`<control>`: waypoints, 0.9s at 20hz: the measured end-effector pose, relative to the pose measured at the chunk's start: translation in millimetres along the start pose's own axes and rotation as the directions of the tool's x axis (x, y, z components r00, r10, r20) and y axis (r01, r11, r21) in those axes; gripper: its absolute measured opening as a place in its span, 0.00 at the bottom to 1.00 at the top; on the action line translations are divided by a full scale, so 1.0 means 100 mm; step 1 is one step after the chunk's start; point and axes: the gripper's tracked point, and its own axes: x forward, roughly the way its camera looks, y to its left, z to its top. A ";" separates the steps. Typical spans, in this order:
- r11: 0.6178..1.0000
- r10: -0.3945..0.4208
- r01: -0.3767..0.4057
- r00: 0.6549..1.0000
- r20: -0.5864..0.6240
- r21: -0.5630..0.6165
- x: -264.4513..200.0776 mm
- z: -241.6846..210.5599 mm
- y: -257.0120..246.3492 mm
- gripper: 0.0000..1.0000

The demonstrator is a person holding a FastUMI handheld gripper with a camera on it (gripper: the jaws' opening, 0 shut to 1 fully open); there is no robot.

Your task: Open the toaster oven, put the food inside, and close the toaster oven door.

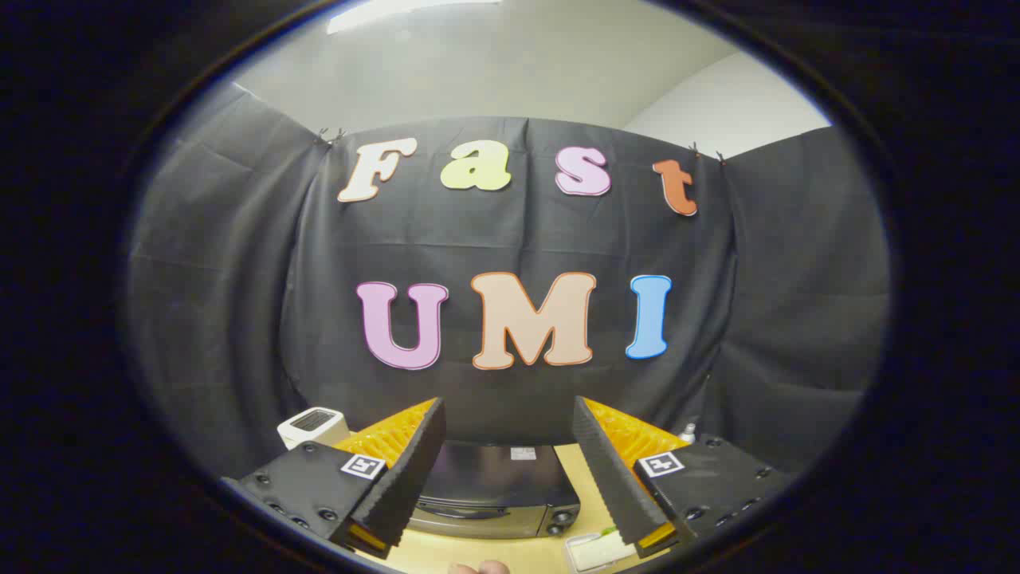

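Gripper view, lower centre of the frame: my gripper (510, 470) has its fingers spread wide apart, nothing between the pads, nothing touched. Toaster oven (498, 490) sits low centre, seen through the gap between the fingers and below them, dark top toward me, door shut as far as I can tell, knobs at its lower right corner. Wooden table (578, 478) shows as a bare strip right of the oven, and another along the bottom edge. Clear food container (598, 550) lies bottom centre-right, just beside my right finger's tip, near the oven's right front corner but apart from it. White appliance (312, 426) at lower left, behind my left finger. Small bit of a hand (478, 568) at the very bottom edge. Open air above the oven, up to the black cloth wall (510, 239).
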 end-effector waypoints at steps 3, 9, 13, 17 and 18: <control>0.999 0.030 -0.030 1.000 0.002 0.010 0.04 0.03 0.15 0.99; 0.998 0.061 -0.061 0.998 -0.003 0.008 0.04 0.02 0.30 0.99; 0.998 0.064 -0.064 0.998 -0.015 0.016 0.05 -0.04 0.37 0.99; 0.997 0.071 -0.070 0.997 -0.020 0.031 0.06 -0.08 0.43 0.99; 0.997 0.070 -0.069 0.997 -0.022 0.030 0.05 -0.10 0.42 0.99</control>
